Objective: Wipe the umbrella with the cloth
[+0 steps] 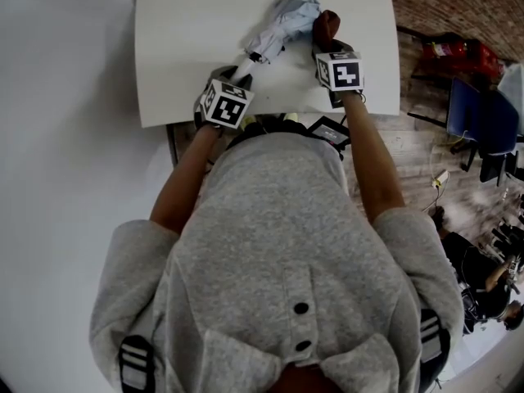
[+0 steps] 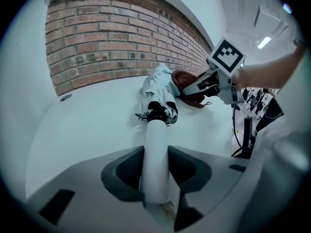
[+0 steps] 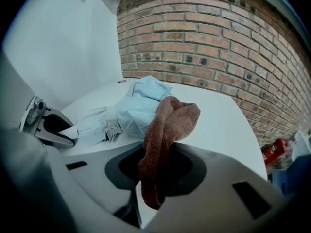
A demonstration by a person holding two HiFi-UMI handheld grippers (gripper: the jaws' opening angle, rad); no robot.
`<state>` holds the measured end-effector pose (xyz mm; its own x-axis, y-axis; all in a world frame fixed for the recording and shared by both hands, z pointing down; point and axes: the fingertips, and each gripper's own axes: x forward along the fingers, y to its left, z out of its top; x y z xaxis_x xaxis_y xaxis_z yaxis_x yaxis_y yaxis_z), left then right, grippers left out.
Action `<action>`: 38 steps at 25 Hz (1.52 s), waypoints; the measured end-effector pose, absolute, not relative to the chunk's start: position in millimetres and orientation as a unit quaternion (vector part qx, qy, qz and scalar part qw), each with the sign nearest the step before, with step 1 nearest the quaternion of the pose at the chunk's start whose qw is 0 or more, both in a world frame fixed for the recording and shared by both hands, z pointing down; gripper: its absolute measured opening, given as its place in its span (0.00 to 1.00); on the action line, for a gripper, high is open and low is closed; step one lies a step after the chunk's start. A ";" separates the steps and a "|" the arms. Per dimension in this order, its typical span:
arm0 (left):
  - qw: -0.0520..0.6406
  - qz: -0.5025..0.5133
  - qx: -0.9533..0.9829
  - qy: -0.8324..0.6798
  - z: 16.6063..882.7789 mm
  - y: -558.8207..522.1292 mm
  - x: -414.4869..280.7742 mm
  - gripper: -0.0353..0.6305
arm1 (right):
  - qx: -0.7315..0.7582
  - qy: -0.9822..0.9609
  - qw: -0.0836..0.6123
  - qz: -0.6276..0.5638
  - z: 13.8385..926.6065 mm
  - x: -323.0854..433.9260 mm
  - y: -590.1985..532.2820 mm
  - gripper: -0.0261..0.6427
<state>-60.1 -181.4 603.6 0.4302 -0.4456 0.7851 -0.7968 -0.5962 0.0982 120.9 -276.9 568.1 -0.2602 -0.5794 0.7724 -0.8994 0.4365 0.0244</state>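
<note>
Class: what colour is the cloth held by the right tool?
The cloth is reddish brown, clearest in the right gripper view.

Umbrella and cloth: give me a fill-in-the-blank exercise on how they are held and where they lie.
1. The left gripper is shut on the umbrella by its white ____.
2. The right gripper is shut on the cloth, whose colour is reddish ____.
3. The umbrella lies on a ____ table.
4. The wall behind the table is made of ____.
Missing words: handle; brown; white; brick.
</note>
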 end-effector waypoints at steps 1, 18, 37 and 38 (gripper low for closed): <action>0.237 0.373 0.812 -0.382 603.4 -181.5 -60.1 0.29 | 0.482 -0.764 0.369 0.218 568.8 119.6 -275.7 0.19; 0.250 0.374 0.812 -0.373 610.9 -182.9 -57.4 0.29 | 0.462 -0.771 0.379 0.219 576.5 103.0 -263.5 0.19; 0.247 0.370 0.815 -0.371 607.5 -182.4 -58.3 0.29 | 0.432 -0.784 0.389 0.219 582.2 71.7 -246.8 0.19; 0.247 0.370 0.815 -0.371 607.6 -182.1 -58.7 0.29 | 0.431 -0.784 0.389 0.219 582.5 70.0 -245.9 0.19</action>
